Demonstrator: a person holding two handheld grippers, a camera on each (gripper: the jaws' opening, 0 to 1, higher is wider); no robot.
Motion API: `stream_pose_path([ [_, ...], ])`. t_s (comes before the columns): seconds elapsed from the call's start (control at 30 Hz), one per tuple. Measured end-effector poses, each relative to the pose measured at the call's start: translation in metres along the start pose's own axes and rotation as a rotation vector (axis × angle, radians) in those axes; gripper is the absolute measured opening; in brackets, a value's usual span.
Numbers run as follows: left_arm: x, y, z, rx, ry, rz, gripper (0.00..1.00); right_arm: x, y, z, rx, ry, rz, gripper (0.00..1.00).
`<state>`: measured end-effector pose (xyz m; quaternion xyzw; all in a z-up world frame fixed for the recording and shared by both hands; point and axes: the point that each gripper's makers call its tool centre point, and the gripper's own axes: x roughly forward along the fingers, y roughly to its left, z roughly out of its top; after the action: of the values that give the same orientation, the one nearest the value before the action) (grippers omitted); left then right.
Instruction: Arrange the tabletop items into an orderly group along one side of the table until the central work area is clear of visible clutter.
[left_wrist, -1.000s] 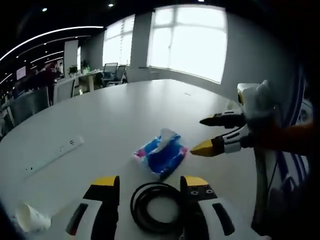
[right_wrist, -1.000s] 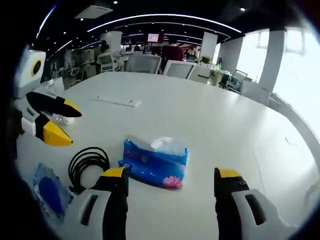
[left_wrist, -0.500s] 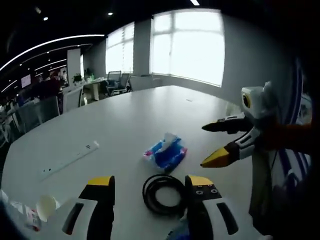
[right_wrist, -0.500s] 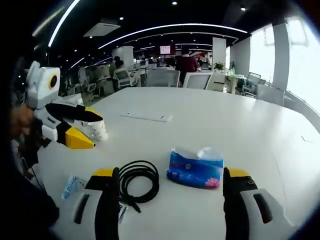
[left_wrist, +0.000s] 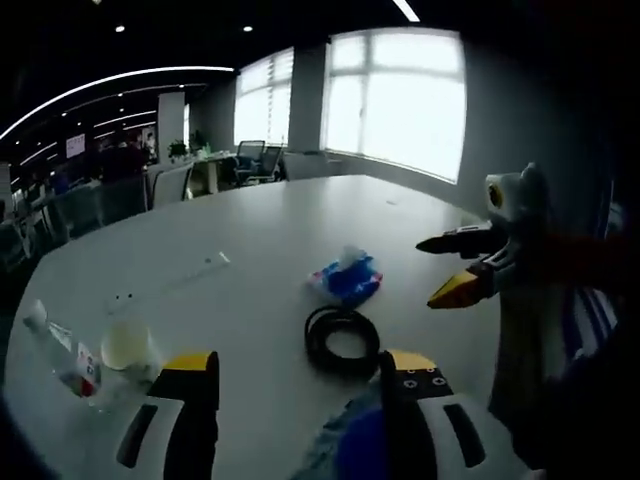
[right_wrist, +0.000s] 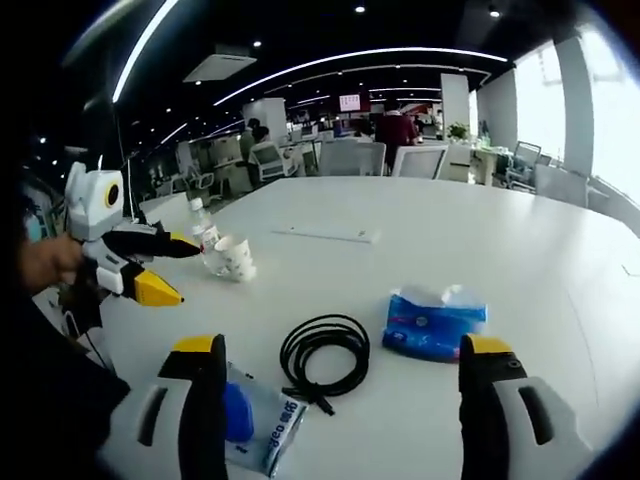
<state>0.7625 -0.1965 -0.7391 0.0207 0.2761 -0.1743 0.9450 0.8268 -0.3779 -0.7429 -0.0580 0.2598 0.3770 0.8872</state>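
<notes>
Spanning both views, the white table carried every item inspected. Beyond the right gripper, whose jaws stood spread wide and held nothing, the blue tissue pack lay just ahead of the right-hand jaw, with white tissue standing from its top. A coiled black cable lay between the two jaws and slightly ahead of them, near the tissue pack but apart from it. A clear packet with a blue item inside rested just beside the left-hand jaw. Farther off, beyond that jaw, a paper cup lay on its side against a plastic bottle. The left gripper was also held spread and empty; ahead of it, between its jaws, lay the cable, with the tissue pack beyond it. The cup and bottle lay beside its left-hand jaw. Each gripper appeared in the other's view, hovering above the table, jaws parted.
</notes>
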Motion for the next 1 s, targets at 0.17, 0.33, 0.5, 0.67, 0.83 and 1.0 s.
stream_pose_path([
  [0.17,-0.021,0.007,-0.027,-0.023,0.030,0.031,0.68,-0.005,0.014,-0.008,-0.021,0.015,0.013,0.96],
  [0.33,-0.039,0.011,-0.059,-0.063,0.068,0.060,0.72,-0.012,0.025,-0.020,-0.014,0.031,0.029,0.97],
  [0.5,-0.046,0.010,-0.071,-0.077,0.069,0.068,0.75,-0.012,0.032,-0.035,-0.001,0.056,0.041,0.97],
  [0.67,-0.045,-0.002,-0.082,-0.070,0.089,0.049,0.78,-0.010,0.043,-0.045,-0.002,0.075,0.061,0.95],
  [0.83,-0.045,-0.007,-0.096,-0.074,0.098,0.046,0.80,-0.007,0.054,-0.061,-0.001,0.115,0.081,0.87],
  [1.0,-0.048,-0.017,-0.110,-0.078,0.121,0.041,0.81,-0.003,0.064,-0.084,-0.040,0.168,0.093,0.76],
])
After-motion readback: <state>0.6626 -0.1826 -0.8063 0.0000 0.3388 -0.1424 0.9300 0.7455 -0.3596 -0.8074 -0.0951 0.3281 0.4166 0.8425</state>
